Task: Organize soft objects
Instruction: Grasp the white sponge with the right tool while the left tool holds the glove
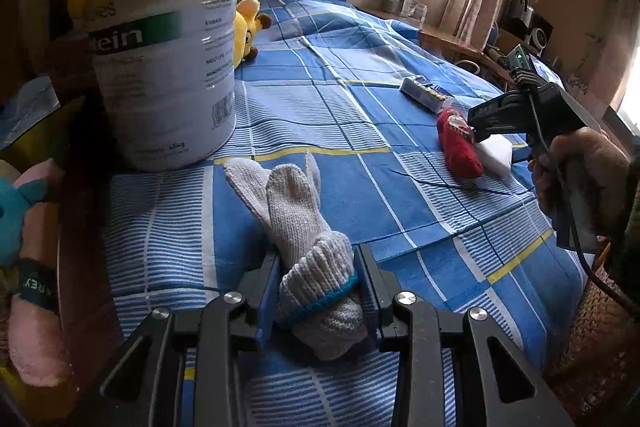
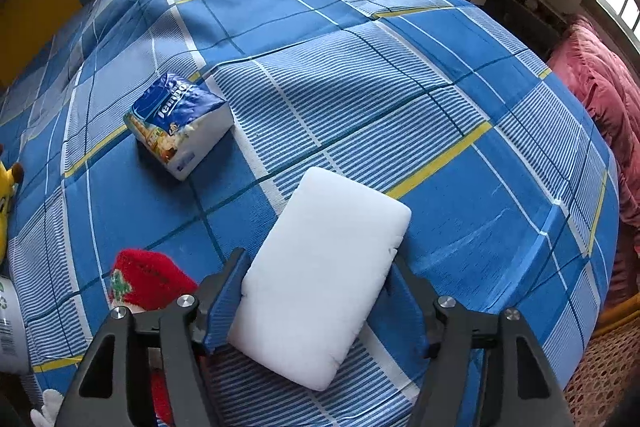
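Left gripper (image 1: 318, 291) pinches the knit glove (image 1: 304, 227), tin (image 1: 168, 55) at its 11 o'clock. Right gripper (image 2: 316, 291) straddles the white sponge (image 2: 320, 275); contact unclear. Red sock (image 2: 148, 283) and tissue pack (image 2: 180, 123) lie loose on the bedsheet (image 2: 400, 107): early stage.

A grey knitted glove (image 1: 308, 247), folded with a teal band around its cuff, is sitting squeezed between the fingers of the left hand-held gripper (image 1: 318, 291), its fingers pointing away over the bed (image 1: 360, 179). A white sponge (image 2: 320, 275), a flat rounded block, is lying tilted between the fingers of the right hand-held gripper (image 2: 316, 299), both pads touching its sides. A red sock (image 2: 150, 281) is lying just left of that gripper. A tissue pack (image 2: 178, 125) is lying ahead, to its left.
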Demonstrator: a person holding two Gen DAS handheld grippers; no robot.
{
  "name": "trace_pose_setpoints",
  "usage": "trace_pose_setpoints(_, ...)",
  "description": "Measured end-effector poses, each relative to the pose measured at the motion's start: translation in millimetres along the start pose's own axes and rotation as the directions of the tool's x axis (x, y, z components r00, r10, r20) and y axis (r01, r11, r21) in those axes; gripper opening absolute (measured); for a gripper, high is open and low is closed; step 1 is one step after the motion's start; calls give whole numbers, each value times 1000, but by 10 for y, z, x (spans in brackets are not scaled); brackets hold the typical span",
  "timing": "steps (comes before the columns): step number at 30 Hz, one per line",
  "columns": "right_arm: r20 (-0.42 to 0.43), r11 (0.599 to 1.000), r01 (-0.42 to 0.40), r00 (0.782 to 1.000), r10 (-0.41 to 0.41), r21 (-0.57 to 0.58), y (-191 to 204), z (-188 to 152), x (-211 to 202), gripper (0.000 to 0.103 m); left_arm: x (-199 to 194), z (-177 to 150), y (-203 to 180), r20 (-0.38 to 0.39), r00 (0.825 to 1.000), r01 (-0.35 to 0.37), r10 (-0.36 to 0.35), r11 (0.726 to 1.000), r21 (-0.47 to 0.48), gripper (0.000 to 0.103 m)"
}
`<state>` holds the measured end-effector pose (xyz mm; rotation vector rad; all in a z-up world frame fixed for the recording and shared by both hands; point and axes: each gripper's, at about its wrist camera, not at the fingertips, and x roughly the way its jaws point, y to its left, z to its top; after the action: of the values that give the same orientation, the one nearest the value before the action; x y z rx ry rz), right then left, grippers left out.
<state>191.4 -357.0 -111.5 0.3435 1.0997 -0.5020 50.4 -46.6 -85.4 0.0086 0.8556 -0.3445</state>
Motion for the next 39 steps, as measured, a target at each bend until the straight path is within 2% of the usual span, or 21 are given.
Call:
trace_pose_setpoints(16, 16, 1000, 9, 1000, -9, -21, 17, -39, -38, 71, -195, -29, -17, 3, 999, -34, 34, 999, 9, 34)
trace_pose_setpoints(27, 25, 999, 11, 1000, -10, -39, 20, -55, -54, 70, -634, 109, 28, 98, 994, -50, 51, 999, -11, 34)
trace_pose_setpoints(39, 30, 999, 12, 1000, -10, -51, 19, -57, -73, 69, -927, 145, 270, 141, 985, -87, 97, 993, -77, 34)
